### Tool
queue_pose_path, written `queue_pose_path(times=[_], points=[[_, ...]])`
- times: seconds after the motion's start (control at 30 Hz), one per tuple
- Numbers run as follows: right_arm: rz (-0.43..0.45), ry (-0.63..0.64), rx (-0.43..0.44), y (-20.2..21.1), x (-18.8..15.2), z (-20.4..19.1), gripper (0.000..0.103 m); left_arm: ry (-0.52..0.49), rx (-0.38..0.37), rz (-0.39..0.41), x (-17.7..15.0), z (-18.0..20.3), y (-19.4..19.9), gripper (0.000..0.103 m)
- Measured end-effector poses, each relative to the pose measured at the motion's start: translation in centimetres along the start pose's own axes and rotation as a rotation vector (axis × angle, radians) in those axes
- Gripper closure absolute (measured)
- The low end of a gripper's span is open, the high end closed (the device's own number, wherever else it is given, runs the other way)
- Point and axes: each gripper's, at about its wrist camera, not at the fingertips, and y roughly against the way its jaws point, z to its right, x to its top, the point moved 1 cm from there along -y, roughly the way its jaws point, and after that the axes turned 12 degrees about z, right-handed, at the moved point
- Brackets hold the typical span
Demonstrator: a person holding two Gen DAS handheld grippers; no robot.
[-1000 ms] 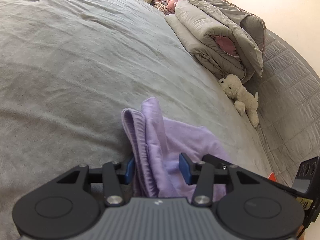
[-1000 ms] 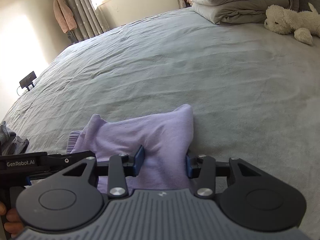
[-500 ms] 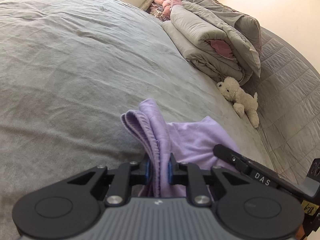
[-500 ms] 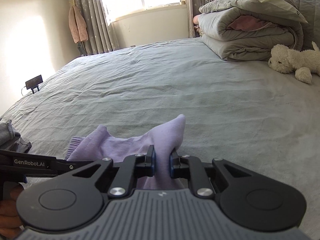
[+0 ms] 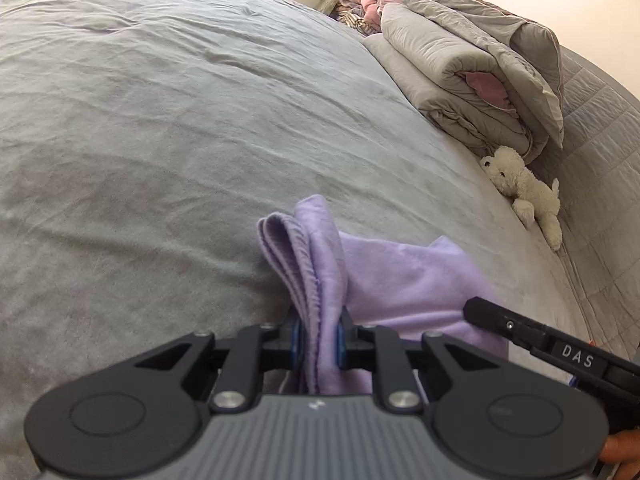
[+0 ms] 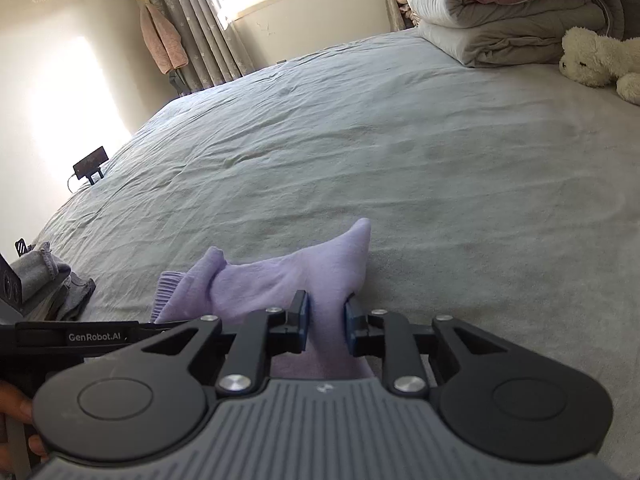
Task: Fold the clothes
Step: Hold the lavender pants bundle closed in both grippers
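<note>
A lilac garment (image 5: pixel 400 280) lies bunched on the grey bed (image 5: pixel 160 120). My left gripper (image 5: pixel 318 338) is shut on a ribbed, doubled edge of it, which stands up as a fold between the blue pads. In the right wrist view the same lilac garment (image 6: pixel 272 280) peaks up from the bed (image 6: pixel 440 160), and my right gripper (image 6: pixel 326 320) is shut on that raised corner. Each tool shows in the other's view: the right gripper's body (image 5: pixel 560 354) at the lower right, the left gripper's body (image 6: pixel 80 336) at the lower left. The cloth under both grippers is hidden.
A folded grey duvet (image 5: pixel 460 72) and a white plush bear (image 5: pixel 520 192) sit at the bed's head end. Grey clothes (image 6: pixel 44 284) are piled at the bed's left edge. A dark device (image 6: pixel 90 164) stands beyond that edge, near curtains and a hanging pink garment (image 6: pixel 162 42).
Both grippers went from open around the lilac cloth to shut on it. They have since lifted and tilted a little, drawing the pinched folds up off the bed.
</note>
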Motion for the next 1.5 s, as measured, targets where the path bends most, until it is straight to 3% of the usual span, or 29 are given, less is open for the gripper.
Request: queue_pose_path(times=[0.23, 0.33, 0.57, 0.67, 0.73, 0.83, 0.93, 1.5], points=[[-0.048, -0.191, 0.022, -0.1, 0.4, 3.2, 0.062, 0.025, -0.008, -0.004, 0.1, -0.3, 0.0, 0.086], [-0.101, -0.264, 0.079, -0.7, -0.2, 3.9, 0.059, 0.019, -0.008, -0.003, 0.0, -0.2, 0.0, 0.086], [-0.108, -0.33, 0.127, -1.9, -1.0, 3.8, 0.058, 0.039, -0.015, -0.012, 0.1, -0.7, -0.2, 0.086], [-0.096, -0.299, 0.117, -1.9, -1.0, 3.3, 0.058, 0.042, -0.015, -0.015, 0.0, -0.8, -0.3, 0.086], [-0.088, -0.261, 0.097, -1.8, -1.0, 2.8, 0.077, 0.044, -0.016, -0.015, 0.1, -0.8, -0.3, 0.086], [-0.048, -0.174, 0.077, -1.4, -0.8, 1.5, 0.085, 0.033, -0.017, -0.008, 0.1, -0.6, -0.1, 0.086], [0.015, -0.054, 0.067, -0.5, -0.2, -0.4, 0.086, 0.004, -0.017, 0.011, 0.3, 0.0, 0.4, 0.086], [0.121, 0.119, 0.043, 1.6, 0.8, -1.5, 0.088, -0.065, -0.036, 0.128, 0.8, 2.5, 3.3, 0.086]])
